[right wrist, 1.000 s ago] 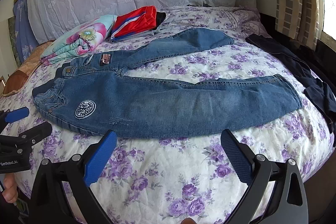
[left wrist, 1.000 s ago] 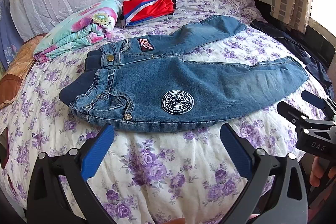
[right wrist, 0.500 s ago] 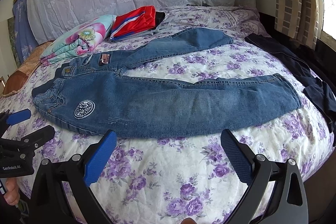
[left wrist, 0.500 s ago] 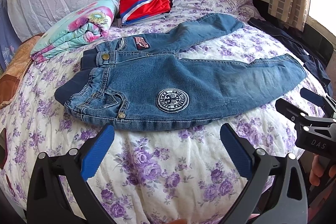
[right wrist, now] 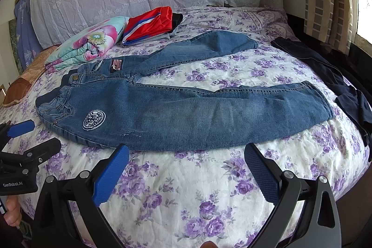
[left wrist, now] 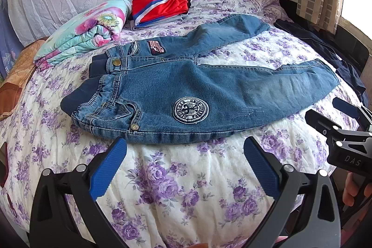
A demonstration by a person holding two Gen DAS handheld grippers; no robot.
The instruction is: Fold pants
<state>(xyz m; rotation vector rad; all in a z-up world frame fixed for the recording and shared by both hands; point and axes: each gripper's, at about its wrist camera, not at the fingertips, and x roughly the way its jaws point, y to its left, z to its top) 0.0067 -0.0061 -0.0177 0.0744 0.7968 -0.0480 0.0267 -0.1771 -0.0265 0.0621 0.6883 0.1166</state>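
Your left gripper [left wrist: 184, 163] has its blue-padded fingers [left wrist: 108, 169] spread wide apart, holding nothing, poised above the floral bedspread [left wrist: 174, 190] just short of the near edge of the jeans [left wrist: 209, 94]. In this left wrist view the jeans lie flat and unfolded on the bed, waistband to the left, both legs running off to the right and splayed apart. A round embroidered patch [left wrist: 190, 110] sits on the near leg's thigh, directly ahead of your fingers. Behind the waistband lie a folded floral quilt [left wrist: 88, 36] and a red folded garment [left wrist: 160, 7], and a dark garment [left wrist: 325, 52] trails along the right side of the bed. Your right gripper [left wrist: 344, 122] shows at the right edge, near the hem of the near leg.

From the right wrist view, your right gripper [right wrist: 186, 172] is likewise open and empty, hanging over the bedspread [right wrist: 209, 190] just before the middle of the near leg of the jeans [right wrist: 197, 113]. Your left gripper [right wrist: 25, 138] appears at the left edge, beside the waistband end, with a hand [right wrist: 12, 210] below it.
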